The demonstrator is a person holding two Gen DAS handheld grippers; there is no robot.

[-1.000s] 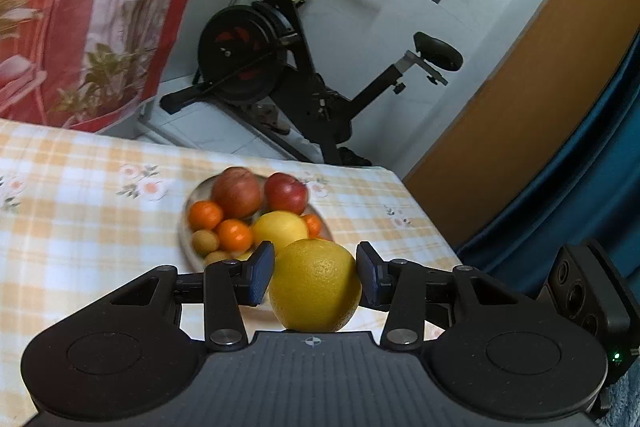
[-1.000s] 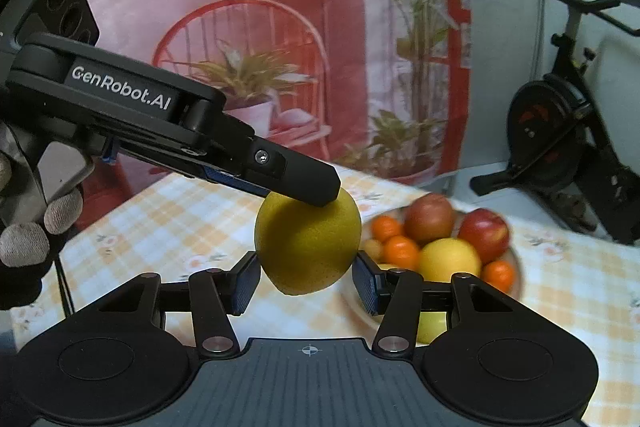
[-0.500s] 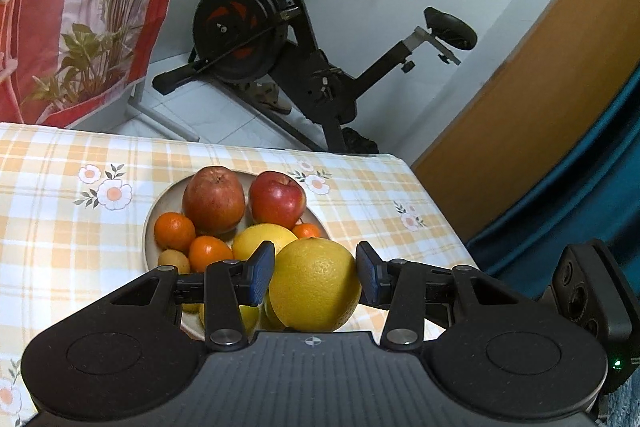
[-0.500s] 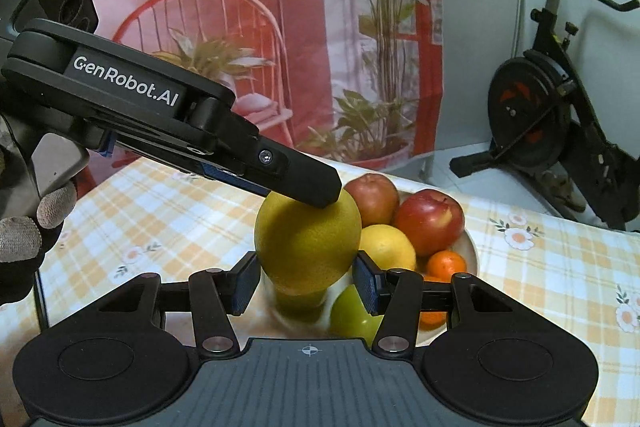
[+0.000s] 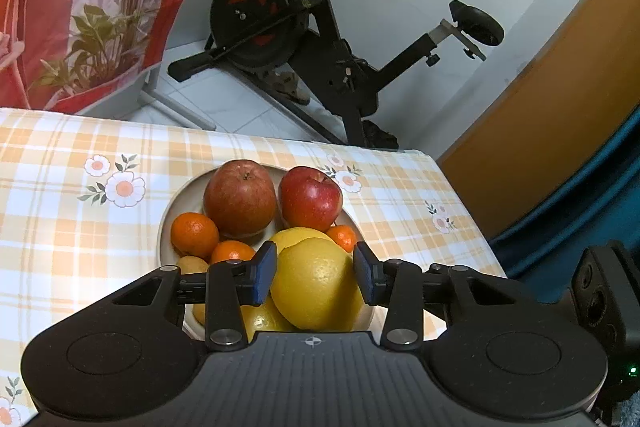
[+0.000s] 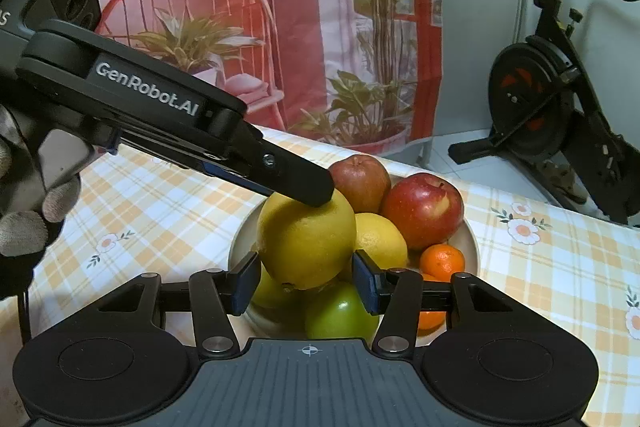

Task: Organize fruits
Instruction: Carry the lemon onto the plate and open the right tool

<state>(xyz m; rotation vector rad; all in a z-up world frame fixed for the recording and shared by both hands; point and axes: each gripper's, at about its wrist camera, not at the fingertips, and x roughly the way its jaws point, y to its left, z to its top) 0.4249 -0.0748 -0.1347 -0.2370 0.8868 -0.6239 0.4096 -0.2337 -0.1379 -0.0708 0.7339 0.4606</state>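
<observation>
Yellow citrus [image 5: 316, 287] sits between left tongs [image 5: 315, 273] — above the bowl [image 5: 172, 211].

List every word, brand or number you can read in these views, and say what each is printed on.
"GenRobot.AI": white lettering along the side of the left gripper, seen from the right wrist view.
A cut-off white "S" at the frame's left edge, on the same gripper's body; the rest is out of view.
No other text is visible.

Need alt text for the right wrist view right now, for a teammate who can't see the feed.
The left gripper holds a large yellow citrus fruit over a full fruit bowl, between the right gripper's open fingers. The bowl holds two red apples, a green apple, another yellow citrus and mandarins, on a checked tablecloth.
</observation>
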